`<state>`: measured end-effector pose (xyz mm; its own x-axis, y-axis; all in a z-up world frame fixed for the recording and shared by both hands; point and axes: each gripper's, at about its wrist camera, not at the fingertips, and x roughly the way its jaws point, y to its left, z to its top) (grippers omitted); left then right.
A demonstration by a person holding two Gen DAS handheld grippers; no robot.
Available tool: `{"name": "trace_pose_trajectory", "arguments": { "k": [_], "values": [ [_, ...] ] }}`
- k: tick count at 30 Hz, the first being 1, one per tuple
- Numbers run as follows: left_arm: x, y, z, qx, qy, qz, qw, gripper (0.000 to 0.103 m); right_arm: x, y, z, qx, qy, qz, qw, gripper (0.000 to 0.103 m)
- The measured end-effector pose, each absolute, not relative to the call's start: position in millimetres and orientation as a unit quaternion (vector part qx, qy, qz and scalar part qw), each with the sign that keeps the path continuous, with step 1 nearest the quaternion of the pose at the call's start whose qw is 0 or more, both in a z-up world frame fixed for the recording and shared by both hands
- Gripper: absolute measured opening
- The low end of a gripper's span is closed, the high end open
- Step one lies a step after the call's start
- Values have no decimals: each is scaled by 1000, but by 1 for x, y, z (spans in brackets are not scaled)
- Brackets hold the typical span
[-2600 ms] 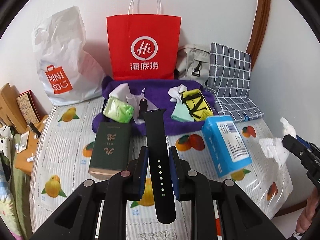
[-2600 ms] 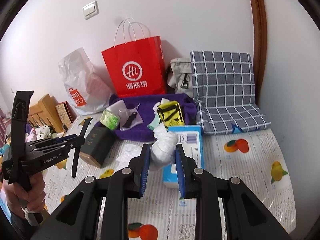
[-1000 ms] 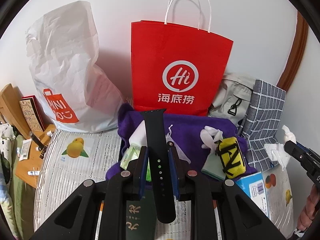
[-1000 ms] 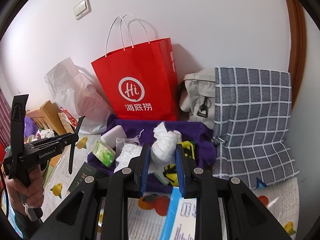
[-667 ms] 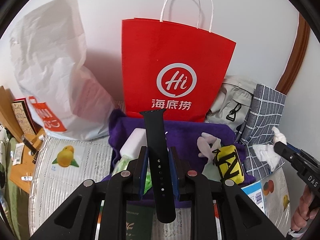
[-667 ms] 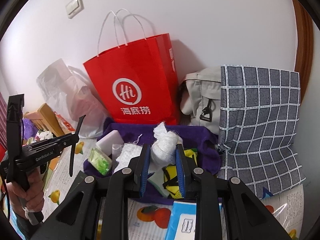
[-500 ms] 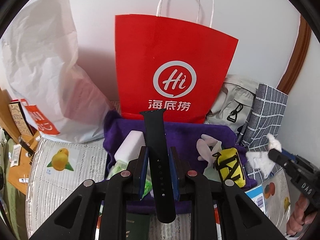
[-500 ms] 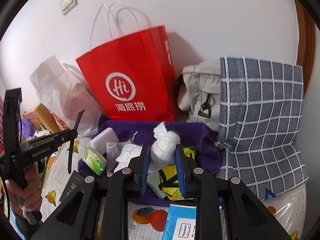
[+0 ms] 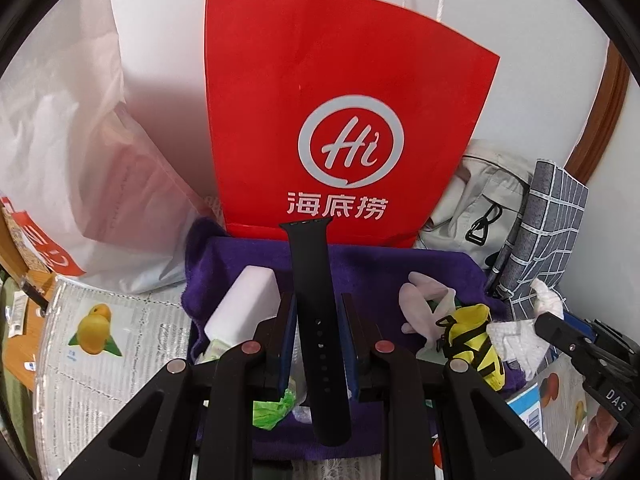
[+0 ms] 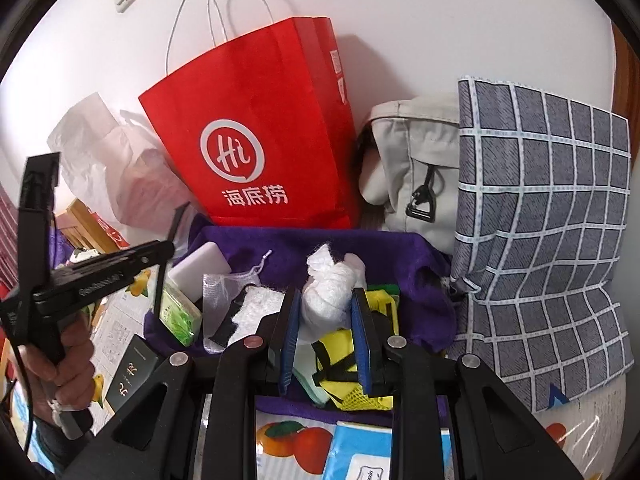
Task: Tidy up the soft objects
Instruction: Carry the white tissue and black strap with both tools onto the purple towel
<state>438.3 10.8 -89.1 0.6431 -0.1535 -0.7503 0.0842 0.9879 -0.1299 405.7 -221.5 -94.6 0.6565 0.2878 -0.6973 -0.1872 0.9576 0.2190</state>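
the black watch strap stands clamped between the left gripper fingers, over the purple towel; the right gripper is clenched on a white cloth wad above the same towel. risk, as i judge it: the towel is already crowded, so a strap let go here could slide off its near edge, and the wad could unroll onto the yellow pouch. the desk wears a fruit-print cover; a red paper bag and checked cushion lean on the white wall.
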Motion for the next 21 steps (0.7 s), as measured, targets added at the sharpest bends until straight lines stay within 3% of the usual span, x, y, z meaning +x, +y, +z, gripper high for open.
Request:
{"name": "trace_pose_trajectory", "arguments": {
  "k": [12,21],
  "values": [
    [454,19,-107,-50,440,-68,894,20,422,-212,-113,60,400,139,904,25],
    [460,22,-120,-51,455,-66,887,20,431,-191,-145,10,457,139,878,25]
  ]
}}
